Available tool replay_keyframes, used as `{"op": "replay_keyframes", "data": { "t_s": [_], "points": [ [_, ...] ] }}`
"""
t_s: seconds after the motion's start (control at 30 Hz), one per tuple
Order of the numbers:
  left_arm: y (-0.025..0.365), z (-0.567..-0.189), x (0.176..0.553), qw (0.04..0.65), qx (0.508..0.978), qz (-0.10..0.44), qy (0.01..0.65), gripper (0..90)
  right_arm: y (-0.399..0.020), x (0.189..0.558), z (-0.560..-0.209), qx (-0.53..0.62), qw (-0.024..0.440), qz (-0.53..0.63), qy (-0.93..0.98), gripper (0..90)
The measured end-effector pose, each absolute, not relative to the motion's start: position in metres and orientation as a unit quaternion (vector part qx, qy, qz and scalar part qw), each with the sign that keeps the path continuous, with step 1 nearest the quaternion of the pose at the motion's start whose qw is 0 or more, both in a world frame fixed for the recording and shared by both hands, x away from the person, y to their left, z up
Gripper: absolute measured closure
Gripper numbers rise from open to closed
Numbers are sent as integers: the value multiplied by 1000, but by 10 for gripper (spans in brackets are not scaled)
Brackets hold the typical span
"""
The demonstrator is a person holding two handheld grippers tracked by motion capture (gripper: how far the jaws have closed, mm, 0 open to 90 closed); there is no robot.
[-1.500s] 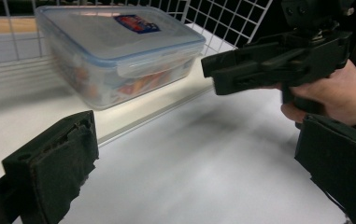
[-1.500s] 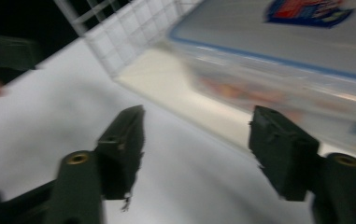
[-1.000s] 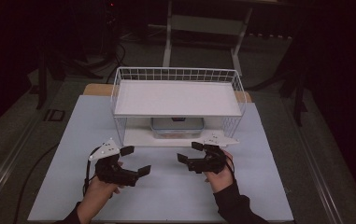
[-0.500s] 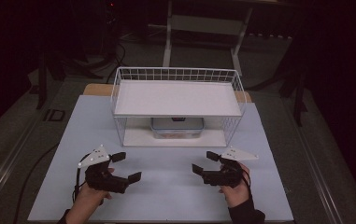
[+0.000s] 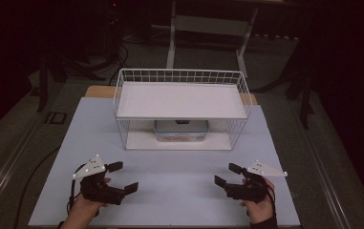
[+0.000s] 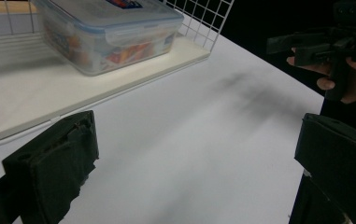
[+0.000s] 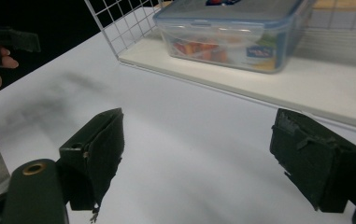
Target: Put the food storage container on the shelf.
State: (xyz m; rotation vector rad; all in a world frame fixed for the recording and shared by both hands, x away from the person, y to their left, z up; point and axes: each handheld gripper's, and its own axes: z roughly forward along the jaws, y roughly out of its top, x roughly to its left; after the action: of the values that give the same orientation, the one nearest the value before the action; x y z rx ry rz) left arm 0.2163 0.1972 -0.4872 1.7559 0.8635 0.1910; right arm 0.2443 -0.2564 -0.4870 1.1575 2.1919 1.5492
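Clear plastic box point(image 5: 181, 130) sits under the rack point(image 5: 182, 102); both grippers point(image 5: 107, 182) point(image 5: 231, 180) wide open, empty, fingers point(image 7: 102, 144) best squared to its ends.

A white wire rack point(image 5: 182, 81) stands at the far middle of the pale tabletop point(image 5: 170, 167), with a flat white shelf point(image 5: 182, 101) on top and a white base board point(image 5: 179, 141) below. On the base board, under the shelf, sits a clear lidded box point(image 5: 181, 130) with colourful contents, too blurred to name. Behind the tabletop, on the dark floor, stand a grey stand point(image 5: 208, 28) and some cables point(image 5: 117, 52).
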Motion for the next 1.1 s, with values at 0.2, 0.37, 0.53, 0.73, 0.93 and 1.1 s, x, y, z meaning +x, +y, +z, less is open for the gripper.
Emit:
{"op": "replay_keyframes", "data": {
  "t_s": [0.2,0.37,0.53,0.73,0.93,1.1],
  "points": [
    [199,-492,210,554,746,75,361,0,-270,235,-493,407,106,521,743,177],
    [203,-495,205,555,746,79,360,0,-278,228,-496,409,112,516,745,176],
    [206,-501,202,551,747,76,364,0,-285,222,-498,414,118,513,743,176],
    [206,-507,201,543,753,82,363,0,-293,218,-502,415,135,504,745,175],
    [206,-512,201,541,753,85,365,0,-301,218,-507,430,141,494,743,172],
    [206,-514,202,540,753,82,367,0,-302,221,-513,433,131,494,742,171]
  ]
}}
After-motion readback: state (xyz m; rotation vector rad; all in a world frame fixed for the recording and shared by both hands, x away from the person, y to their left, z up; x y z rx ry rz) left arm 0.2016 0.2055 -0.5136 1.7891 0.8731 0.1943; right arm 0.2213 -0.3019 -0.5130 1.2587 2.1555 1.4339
